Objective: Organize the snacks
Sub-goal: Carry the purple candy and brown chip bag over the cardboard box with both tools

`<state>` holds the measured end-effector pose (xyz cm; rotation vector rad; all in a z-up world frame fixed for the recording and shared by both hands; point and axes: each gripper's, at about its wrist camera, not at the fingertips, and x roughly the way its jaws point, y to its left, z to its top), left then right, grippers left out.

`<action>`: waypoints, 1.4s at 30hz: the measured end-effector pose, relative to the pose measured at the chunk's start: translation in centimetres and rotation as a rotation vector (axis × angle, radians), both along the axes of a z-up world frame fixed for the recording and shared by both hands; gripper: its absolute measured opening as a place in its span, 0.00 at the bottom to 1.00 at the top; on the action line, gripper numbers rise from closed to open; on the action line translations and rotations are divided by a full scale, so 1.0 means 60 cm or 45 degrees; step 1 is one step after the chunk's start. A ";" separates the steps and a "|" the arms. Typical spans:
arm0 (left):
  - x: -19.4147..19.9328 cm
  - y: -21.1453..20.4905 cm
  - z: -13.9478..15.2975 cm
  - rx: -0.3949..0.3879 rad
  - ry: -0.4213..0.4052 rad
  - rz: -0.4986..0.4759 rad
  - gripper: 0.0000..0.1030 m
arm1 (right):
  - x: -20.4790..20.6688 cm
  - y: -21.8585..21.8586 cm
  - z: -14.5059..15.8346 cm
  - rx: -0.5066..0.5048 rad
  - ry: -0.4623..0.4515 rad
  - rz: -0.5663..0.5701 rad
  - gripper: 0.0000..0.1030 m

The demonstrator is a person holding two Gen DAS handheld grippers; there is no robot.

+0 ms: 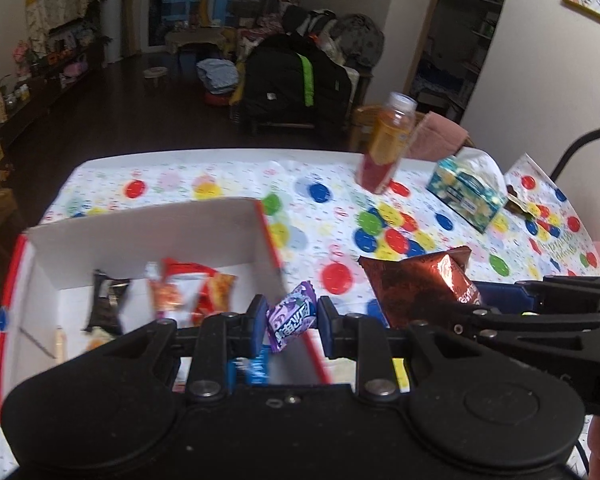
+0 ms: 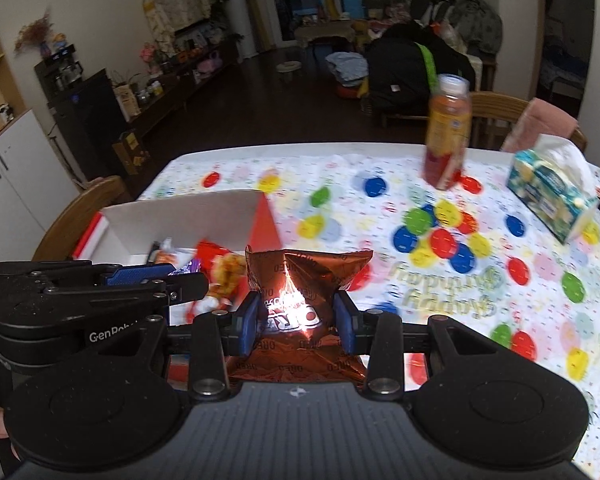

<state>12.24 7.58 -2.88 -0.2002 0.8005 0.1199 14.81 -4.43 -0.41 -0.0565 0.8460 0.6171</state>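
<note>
Left gripper is nearest in its own view – pads closed on a small purple candy, which hangs between them over the right wall of the white cardboard box, near the box's front right corner. Right gripper is clamped on a brown foil Oreo pack, held above the tablecloth just right of the box, close beside the left gripper.

Risks, as I read it:
- Candy sits over the wall, not clearly over the box floor. Release now and it may hit the rim and drop outside onto the table.
- Candy grip looks shallow – wrapper only. A jolt could slip it early.
- Both grippers are nearly touching. Moving the pack left toward the box could knock the left gripper or the candy.
- Foil pack is puffy and slick; a tight squeeze may crush the contents, a loose one lets it slide.

Box already holds several packets toward its left and middle, including a dark packet and a red-orange packet. Bottle and tissue box stand at the table's far right, well apart from the action.
</note>
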 end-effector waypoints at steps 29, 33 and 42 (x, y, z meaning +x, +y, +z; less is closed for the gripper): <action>-0.049 0.253 -0.050 0.052 0.101 0.284 0.23 | 0.005 0.249 -0.031 -0.110 -0.008 0.174 0.37; -0.035 0.266 -0.076 0.059 0.142 0.285 0.23 | 0.035 0.274 -0.022 -0.113 -0.034 0.176 0.38; -0.004 0.267 -0.114 0.055 0.193 0.259 0.23 | 0.083 0.315 -0.052 -0.148 0.025 0.192 0.38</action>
